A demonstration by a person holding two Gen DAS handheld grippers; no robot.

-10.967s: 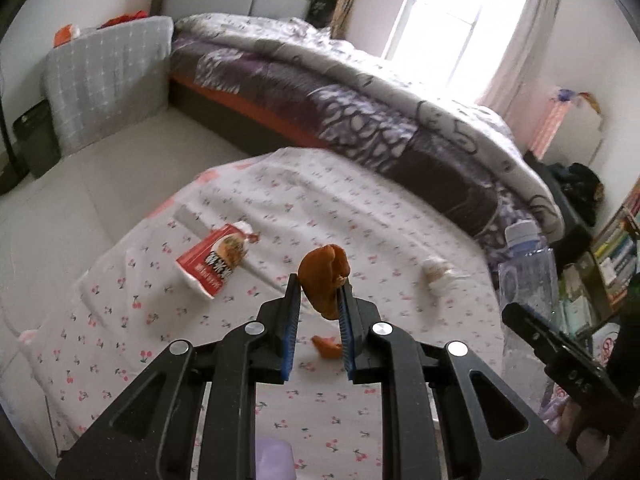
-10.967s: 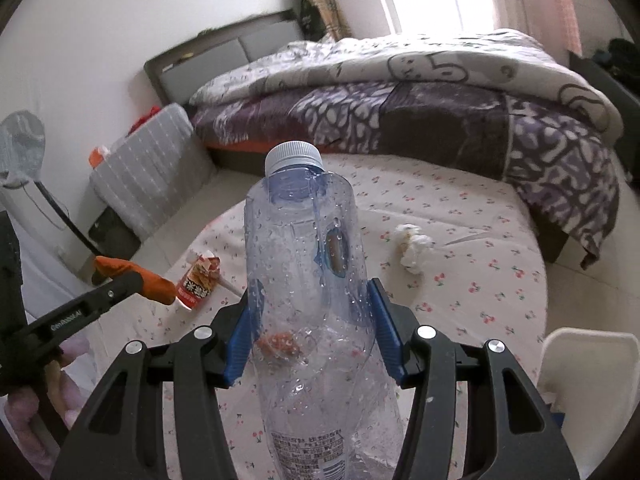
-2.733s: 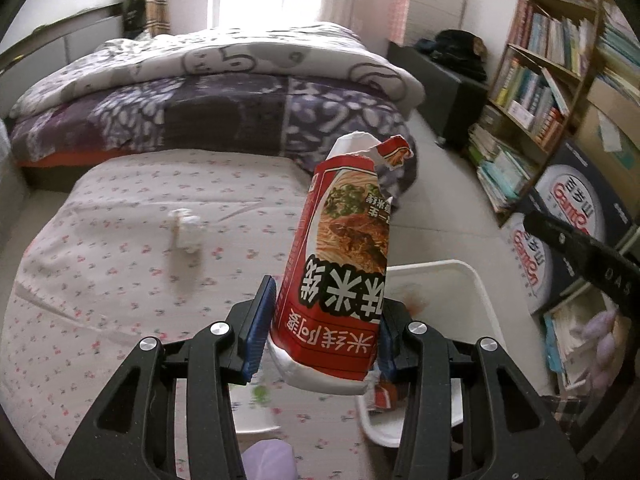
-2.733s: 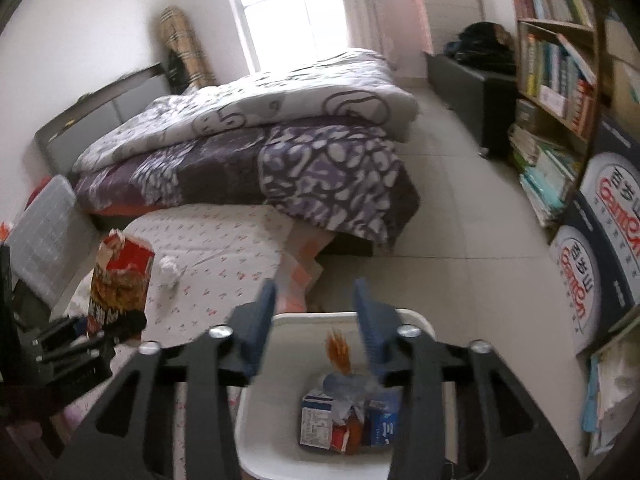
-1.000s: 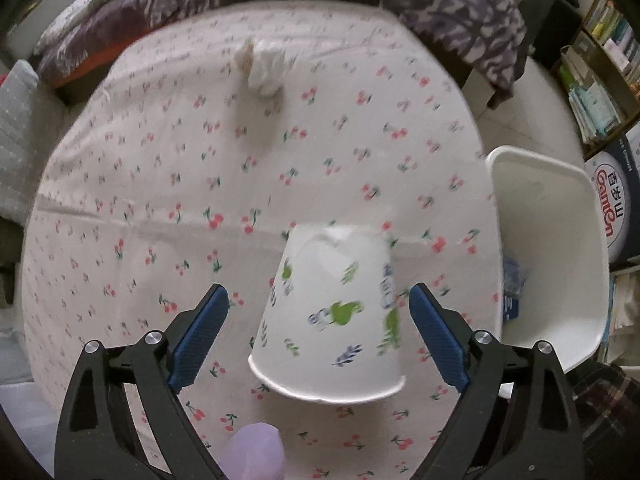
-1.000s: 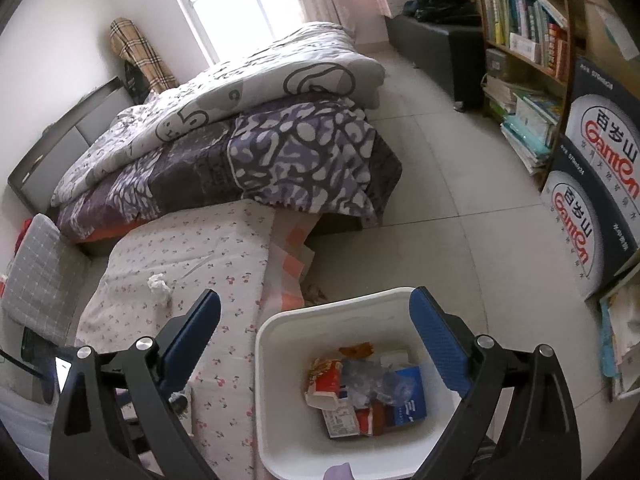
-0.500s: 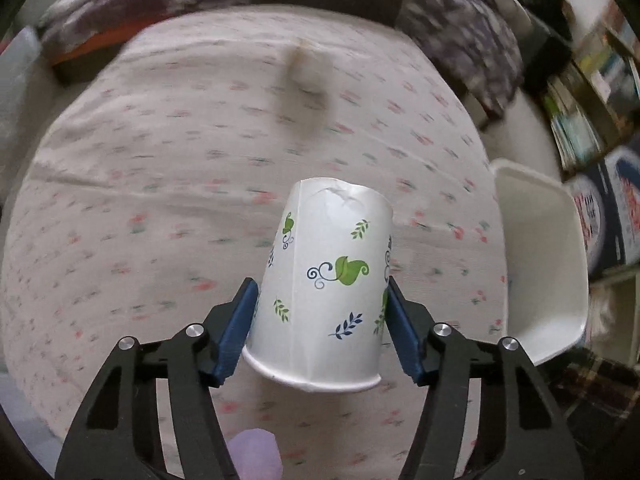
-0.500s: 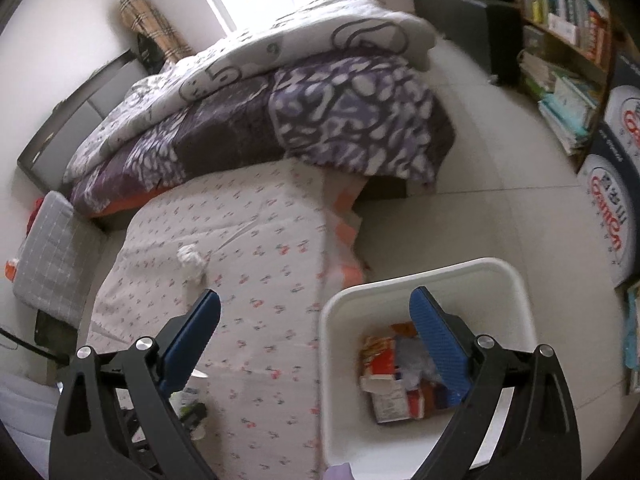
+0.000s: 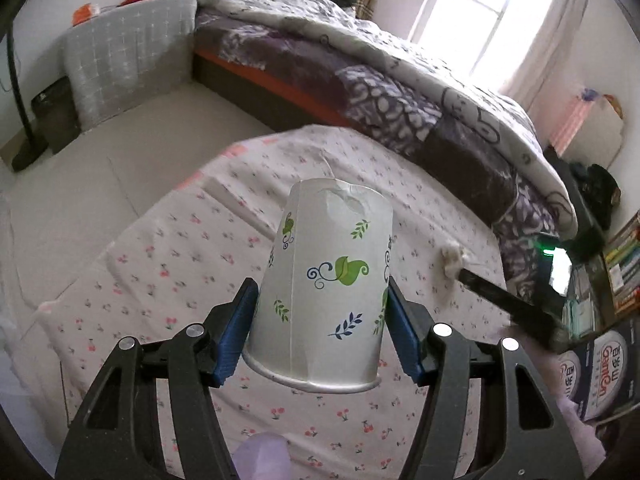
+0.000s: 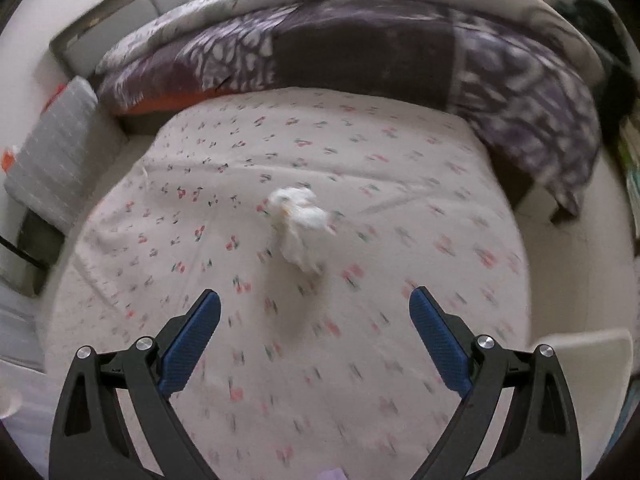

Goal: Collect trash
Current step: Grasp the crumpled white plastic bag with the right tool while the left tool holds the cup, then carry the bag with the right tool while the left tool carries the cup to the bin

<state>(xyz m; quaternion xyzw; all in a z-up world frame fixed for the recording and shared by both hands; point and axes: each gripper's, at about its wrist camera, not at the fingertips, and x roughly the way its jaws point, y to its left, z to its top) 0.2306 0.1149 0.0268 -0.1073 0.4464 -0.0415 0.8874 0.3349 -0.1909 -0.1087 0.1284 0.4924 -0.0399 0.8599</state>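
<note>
Crumpled tissue (image 10: 298,228): lies mid-cloth on the cherry-print table (image 10: 460,184), straight ahead of the spread, empty right gripper (image 10: 314,340), nearer it than the left gripper (image 9: 320,334), which pinches an inverted paper cup (image 9: 328,284).

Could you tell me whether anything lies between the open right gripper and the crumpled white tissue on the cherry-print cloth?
Nothing visible does. The right gripper is open, and only bare cherry-print cloth lies between it and the crumpled white tissue.
</note>
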